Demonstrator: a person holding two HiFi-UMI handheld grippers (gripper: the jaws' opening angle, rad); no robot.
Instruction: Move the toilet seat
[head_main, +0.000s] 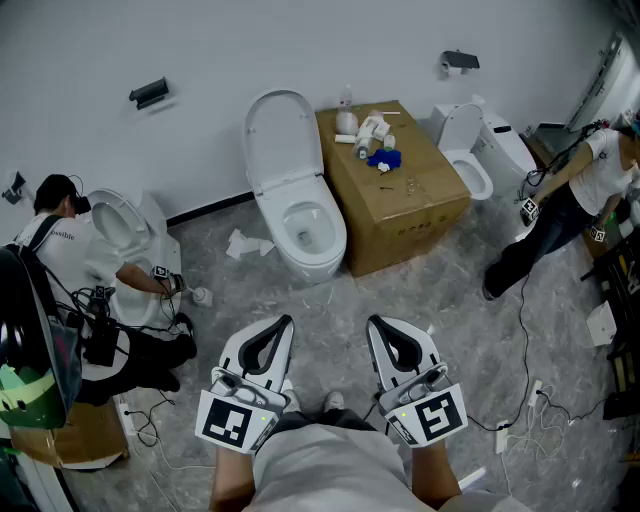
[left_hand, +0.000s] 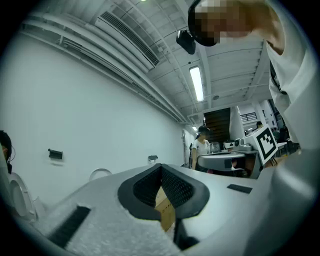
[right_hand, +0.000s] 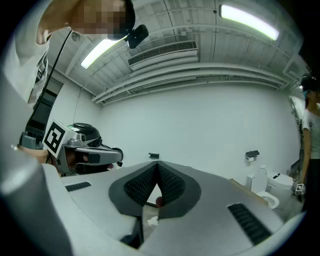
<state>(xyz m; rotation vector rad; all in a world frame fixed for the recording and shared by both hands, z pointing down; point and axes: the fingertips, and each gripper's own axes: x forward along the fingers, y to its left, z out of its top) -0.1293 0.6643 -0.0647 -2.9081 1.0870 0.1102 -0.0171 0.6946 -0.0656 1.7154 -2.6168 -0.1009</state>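
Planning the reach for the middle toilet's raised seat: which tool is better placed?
Left, slightly. The left tool is in line with the raised seat; the right tool faces the cardboard box. Both are shut and well short.

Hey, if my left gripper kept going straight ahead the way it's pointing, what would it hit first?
Probably the cardboard box: it shows straight ahead past the shut tips of the left gripper, with nothing nearer in line. Depth is unclear, though.

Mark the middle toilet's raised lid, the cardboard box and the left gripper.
raised lid (head_main: 281, 135): head view, middle of its inner face.
cardboard box (head_main: 375, 205): head view, bare part of its top.
left gripper (head_main: 283, 323): head view, where its shut jaw tips meet.
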